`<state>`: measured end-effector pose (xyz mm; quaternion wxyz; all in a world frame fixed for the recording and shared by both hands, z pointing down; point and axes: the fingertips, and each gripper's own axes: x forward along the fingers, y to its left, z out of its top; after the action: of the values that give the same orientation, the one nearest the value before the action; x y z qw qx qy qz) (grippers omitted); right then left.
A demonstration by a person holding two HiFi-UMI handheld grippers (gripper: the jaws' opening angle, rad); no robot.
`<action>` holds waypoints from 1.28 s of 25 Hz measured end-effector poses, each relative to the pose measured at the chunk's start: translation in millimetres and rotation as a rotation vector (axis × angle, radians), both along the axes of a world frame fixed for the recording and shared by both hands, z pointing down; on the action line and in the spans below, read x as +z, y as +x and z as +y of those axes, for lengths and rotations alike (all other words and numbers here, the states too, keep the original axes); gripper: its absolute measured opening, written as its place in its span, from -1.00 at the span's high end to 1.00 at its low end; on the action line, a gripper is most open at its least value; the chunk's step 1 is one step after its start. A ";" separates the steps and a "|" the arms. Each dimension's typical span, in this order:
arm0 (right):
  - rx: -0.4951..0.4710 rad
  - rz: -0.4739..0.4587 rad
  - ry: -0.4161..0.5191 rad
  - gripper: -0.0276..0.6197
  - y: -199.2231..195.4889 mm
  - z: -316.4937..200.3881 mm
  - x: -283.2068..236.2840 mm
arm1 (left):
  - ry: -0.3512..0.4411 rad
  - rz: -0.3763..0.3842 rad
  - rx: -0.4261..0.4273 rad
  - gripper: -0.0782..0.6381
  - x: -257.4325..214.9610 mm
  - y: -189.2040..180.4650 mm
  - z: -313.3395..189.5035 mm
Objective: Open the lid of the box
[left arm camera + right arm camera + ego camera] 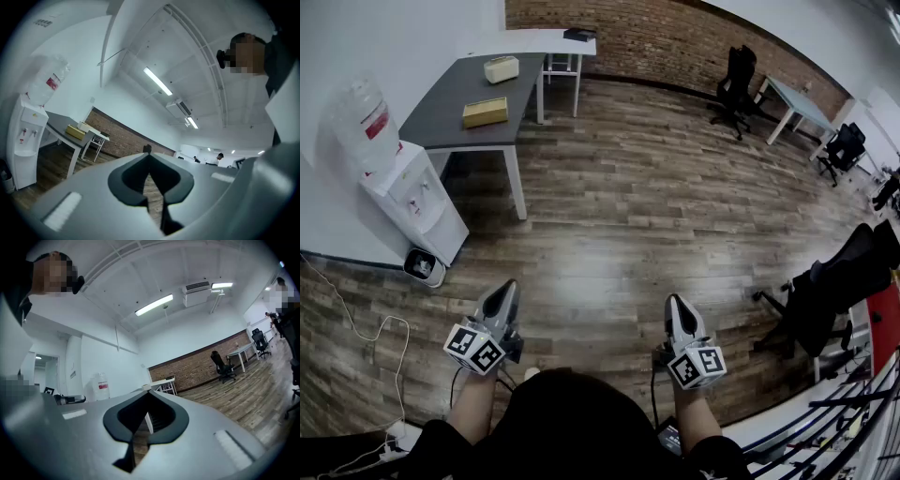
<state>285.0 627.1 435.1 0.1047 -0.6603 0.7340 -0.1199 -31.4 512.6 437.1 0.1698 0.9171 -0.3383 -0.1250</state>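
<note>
A yellow box [485,112] and a cream box [501,68] rest on a grey table [450,117] at the far left of the head view, several steps away from me. Both also show small in the left gripper view, the yellow box [75,131] in front of the cream box [85,125]. My left gripper [508,287] and right gripper [673,301] are held out low over the wooden floor, far from the table. Each is shut with nothing between its jaws, as the left gripper [147,149] and the right gripper [146,387] show close up.
A water dispenser [398,178] with a small bin [420,264] beside it stands against the left wall, with a white cable [356,328] trailing on the floor. A white table [553,42] adjoins the grey one. Office chairs [733,84] and a desk [797,103] stand at the far right.
</note>
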 end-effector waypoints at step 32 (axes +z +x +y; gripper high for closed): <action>-0.169 0.072 0.023 0.91 -32.3 -134.1 -12.0 | 0.119 -0.067 -0.093 0.78 -16.8 -11.5 -88.0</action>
<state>252.7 493.0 423.1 0.0752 -0.5985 0.7918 -0.0964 -42.9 424.5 420.3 0.0976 0.9126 -0.3778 -0.1219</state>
